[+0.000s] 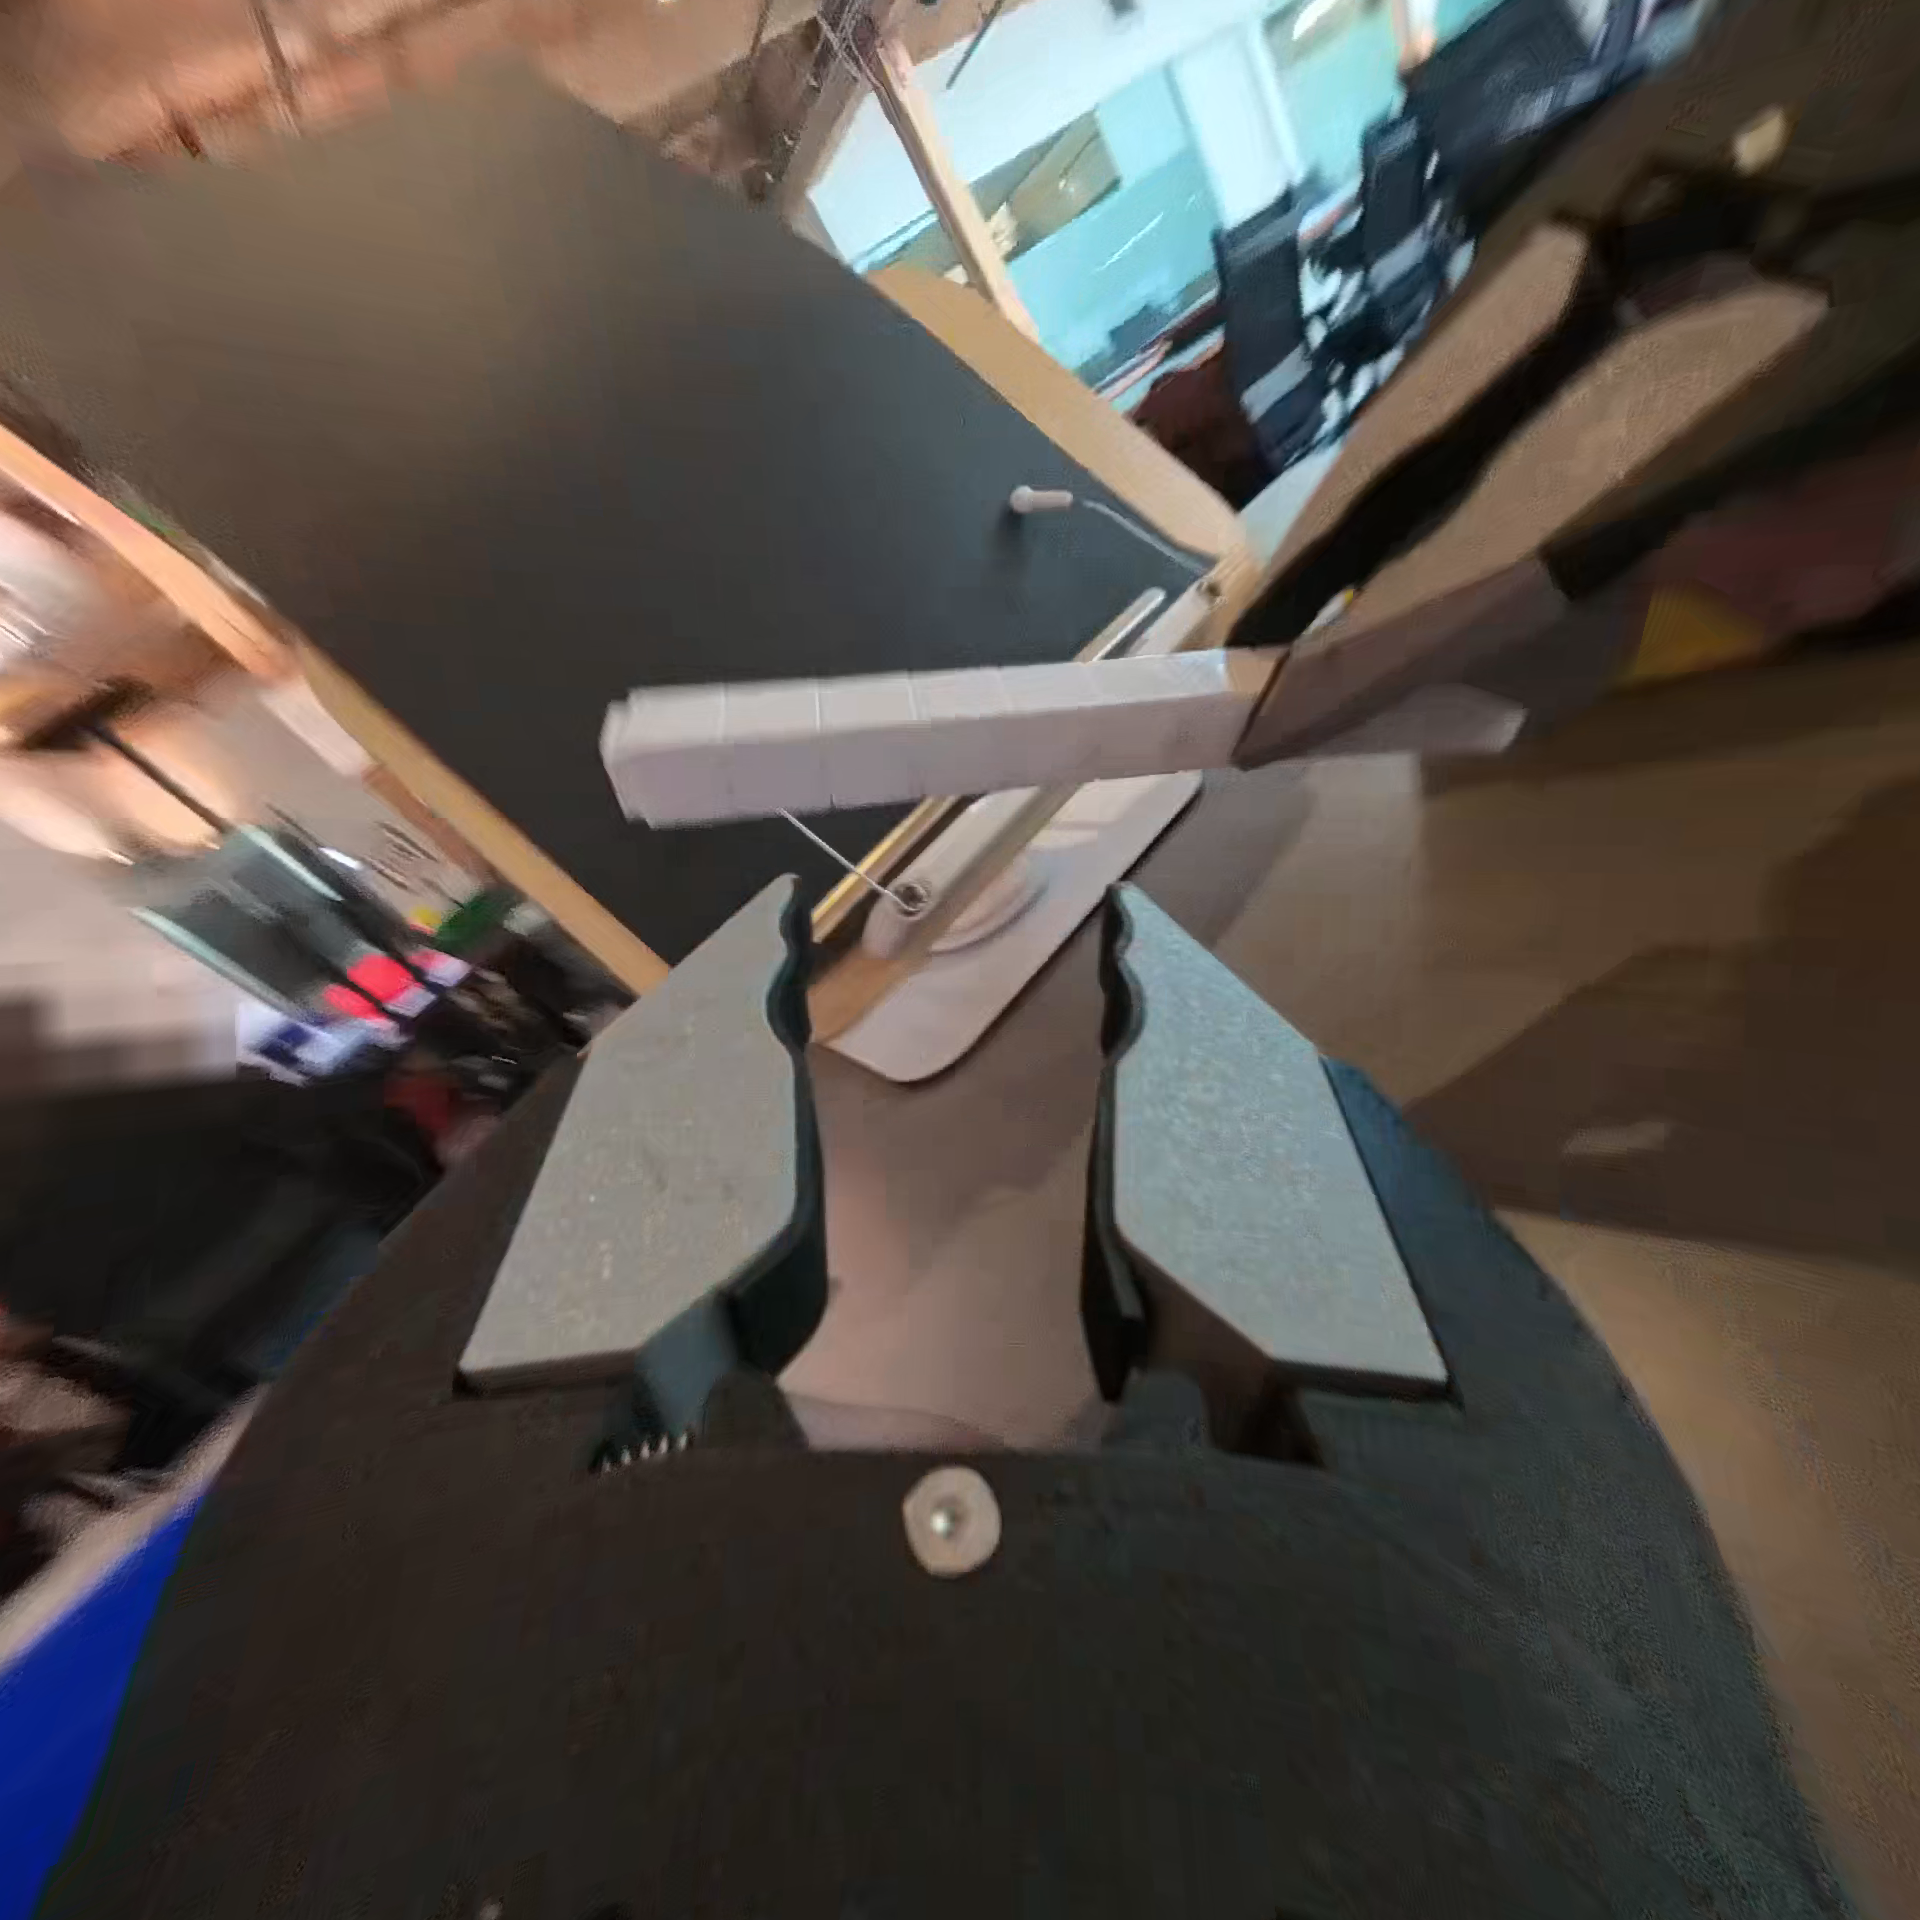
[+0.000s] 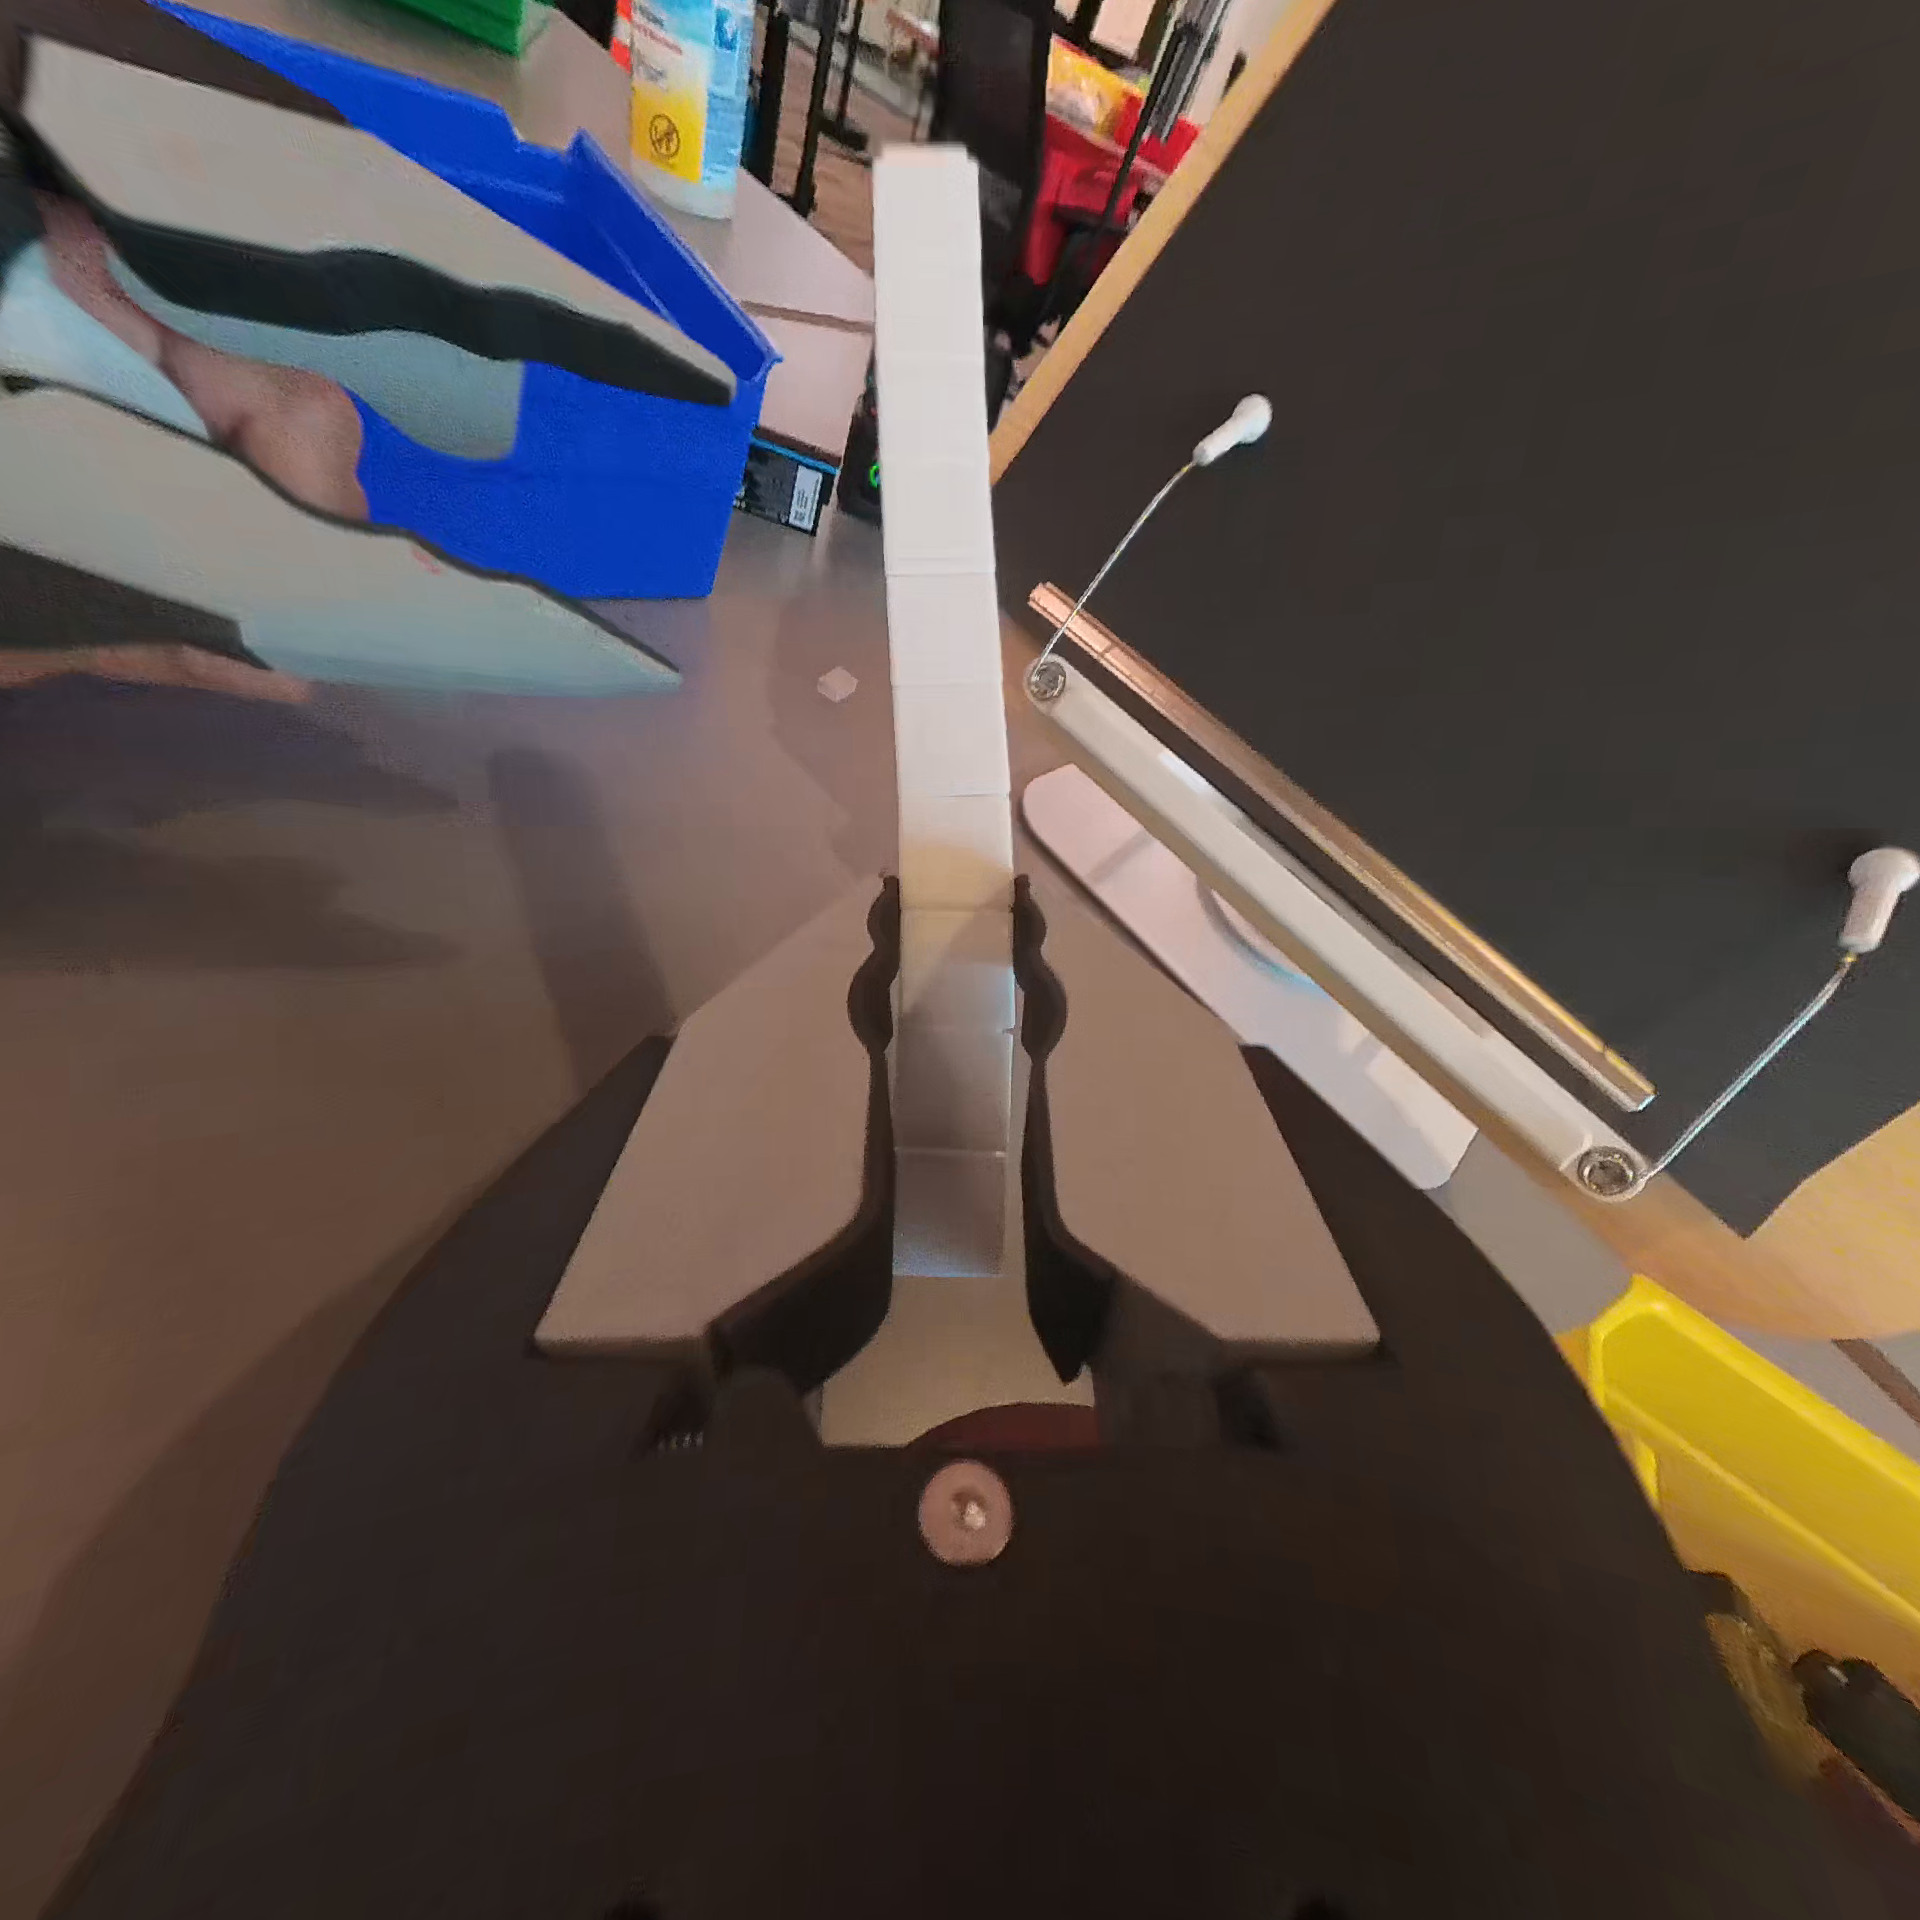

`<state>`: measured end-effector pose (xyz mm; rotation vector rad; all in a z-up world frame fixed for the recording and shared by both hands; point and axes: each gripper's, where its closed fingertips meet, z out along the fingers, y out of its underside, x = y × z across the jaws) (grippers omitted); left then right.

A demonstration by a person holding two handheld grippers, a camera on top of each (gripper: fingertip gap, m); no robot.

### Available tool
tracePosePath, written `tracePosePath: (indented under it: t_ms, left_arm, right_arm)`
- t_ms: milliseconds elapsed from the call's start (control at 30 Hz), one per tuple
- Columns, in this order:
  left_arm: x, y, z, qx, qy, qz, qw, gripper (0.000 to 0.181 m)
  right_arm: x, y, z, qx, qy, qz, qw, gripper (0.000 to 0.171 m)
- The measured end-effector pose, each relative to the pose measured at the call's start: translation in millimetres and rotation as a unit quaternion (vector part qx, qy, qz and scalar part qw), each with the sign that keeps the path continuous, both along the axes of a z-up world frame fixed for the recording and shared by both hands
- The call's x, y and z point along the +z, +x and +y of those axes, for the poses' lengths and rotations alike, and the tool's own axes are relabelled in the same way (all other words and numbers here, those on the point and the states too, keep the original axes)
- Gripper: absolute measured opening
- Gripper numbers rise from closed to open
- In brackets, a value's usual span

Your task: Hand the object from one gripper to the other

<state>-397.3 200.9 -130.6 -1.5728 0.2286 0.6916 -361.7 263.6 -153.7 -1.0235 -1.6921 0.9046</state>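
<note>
A blue bin sits on the counter, with a white bottle behind it. A black board leans on a white stand, two wire clips against it. A yellow bin sits lower right.

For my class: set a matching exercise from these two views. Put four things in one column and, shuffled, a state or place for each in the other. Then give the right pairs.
Column 1
1. right hand-held gripper
2. left hand-held gripper
3. white bar
4. blue bin

Column 2
A. open, holding nothing
B. stands on the table, far left in the right wrist view
C. shut on one end of the bar
D. sticks out free beyond the fingers that clamp it

Pairs: 1-C, 2-A, 3-D, 4-B
</note>
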Motion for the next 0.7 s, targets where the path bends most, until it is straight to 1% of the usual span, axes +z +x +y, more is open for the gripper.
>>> tracePosePath:
  t_ms: [33, 100, 200, 233, 267, 300, 367, 467, 500, 533, 567, 633, 700]
  left_arm:
    - [0, 3, 1, 0.008, -0.008, 0.038, 0.999, 0.053]
    - [-6, 7, 5, 0.020, -0.033, 0.085, 0.996, 0.054]
    - [-20, 3, 10, 0.052, -0.082, 0.157, 0.983, 0.056]
    - [-21, 2, 11, 0.063, -0.086, 0.183, 0.977, 0.056]
    - [-21, 3, 12, 0.068, -0.084, 0.199, 0.974, 0.057]
    - [-27, 5, 14, 0.061, -0.093, 0.200, 0.974, 0.056]
    - [-44, 9, 19, 0.036, -0.124, 0.168, 0.977, 0.050]
    - [-56, 8, 21, 0.024, -0.147, 0.131, 0.980, 0.048]
    - [-59, 8, 22, 0.019, -0.150, 0.117, 0.982, 0.047]
    - [-60, 9, 22, 0.016, -0.150, 0.107, 0.983, 0.046]
    - [-60, 9, 22, 0.012, -0.147, 0.099, 0.984, 0.044]
    - [-58, 10, 21, 0.006, -0.141, 0.087, 0.986, 0.042]
    - [-55, 8, 19, 0.008, -0.136, 0.074, 0.988, 0.042]
  right_arm:
    - [-2, 1, -2, 0.005, -0.006, -0.011, 1.000, 0.018]
    - [-8, 3, -7, 0.018, -0.026, -0.040, 0.999, 0.018]
    - [-11, 4, -14, 0.032, -0.061, -0.059, 0.996, 0.018]
    - [-11, 6, -17, 0.042, -0.068, -0.064, 0.995, 0.000]
    - [-9, 8, -19, 0.050, -0.075, -0.063, 0.994, 0.000]
    - [-9, 9, -20, 0.055, -0.086, -0.067, 0.993, 0.000]
    - [-16, 7, -18, 0.052, -0.108, -0.083, 0.989, 0.000]
    - [-33, 4, -10, 0.036, -0.096, -0.110, 0.989, 0.000]
    - [-34, 3, -8, 0.031, -0.089, -0.109, 0.990, 0.010]
    - [-34, 3, -10, 0.037, -0.082, -0.107, 0.990, 0.016]
    - [-33, 5, -13, 0.048, -0.075, -0.108, 0.990, 0.016]
    - [-33, 8, -19, 0.066, -0.051, -0.111, 0.990, 0.024]
    - [-39, 9, -17, 0.062, -0.020, -0.118, 0.991, 0.029]
